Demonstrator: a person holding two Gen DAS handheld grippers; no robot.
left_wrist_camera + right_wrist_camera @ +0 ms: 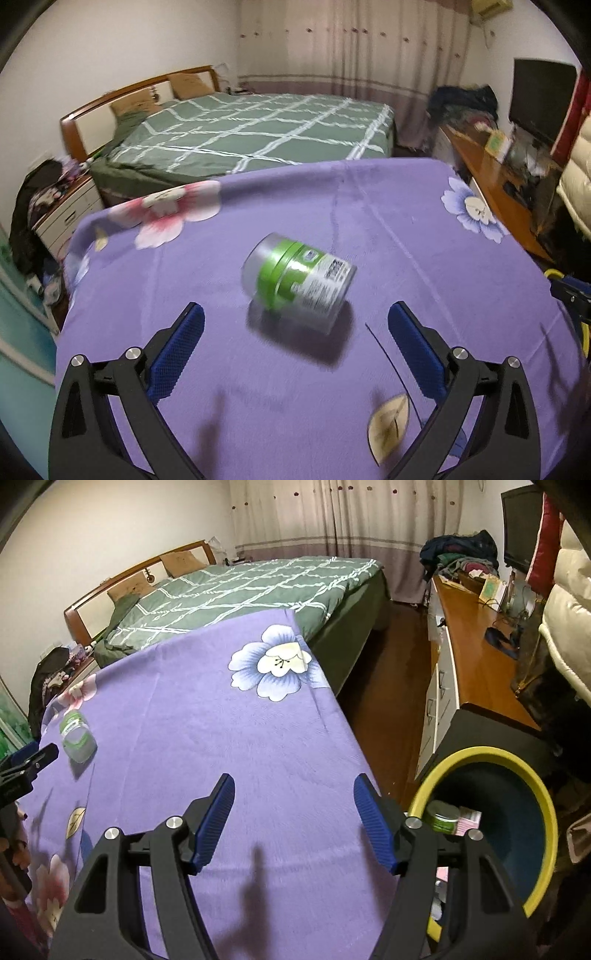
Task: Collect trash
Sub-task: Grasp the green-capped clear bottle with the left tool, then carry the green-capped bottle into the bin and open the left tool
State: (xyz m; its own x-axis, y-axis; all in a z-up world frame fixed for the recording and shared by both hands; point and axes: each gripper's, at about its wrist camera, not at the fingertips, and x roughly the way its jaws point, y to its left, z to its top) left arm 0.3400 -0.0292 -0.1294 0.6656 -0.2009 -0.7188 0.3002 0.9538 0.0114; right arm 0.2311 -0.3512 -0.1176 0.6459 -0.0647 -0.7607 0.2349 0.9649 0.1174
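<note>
Between the spread blue pads of the left gripper (295, 321), jaws wide apart and empty, lies bare purple cloth. Just beyond the tips, at 12 o'clock, a green-and-silver canister (298, 282) lies tipped on its side, untouched by either pad, its printed label facing up. Purple floral tablecloth (388, 229) runs outward on all sides; a thin dark strand lies on it near the right-hand pad at 4 o'clock. Bed with green checked cover (255, 129) beyond the table's far edge.

Right gripper (293, 801): jaws parted, nothing between them, held over the cloth near the table's right edge. At 3 o'clock from its tips, below table level, a yellow-rimmed bin (546, 812) stands just beside the table. Inside it a round green-lidded tin (441, 818) and something pink are visible. Same canister shows far off at 9 to 10 o'clock in this view, with the left gripper's tip near it.

Judgement: part of the trash looks already binned. The canister is the only item seen left on the table; it remains to be grasped and carried to the bin. No other loose trash is visible, though table parts are out of frame.
</note>
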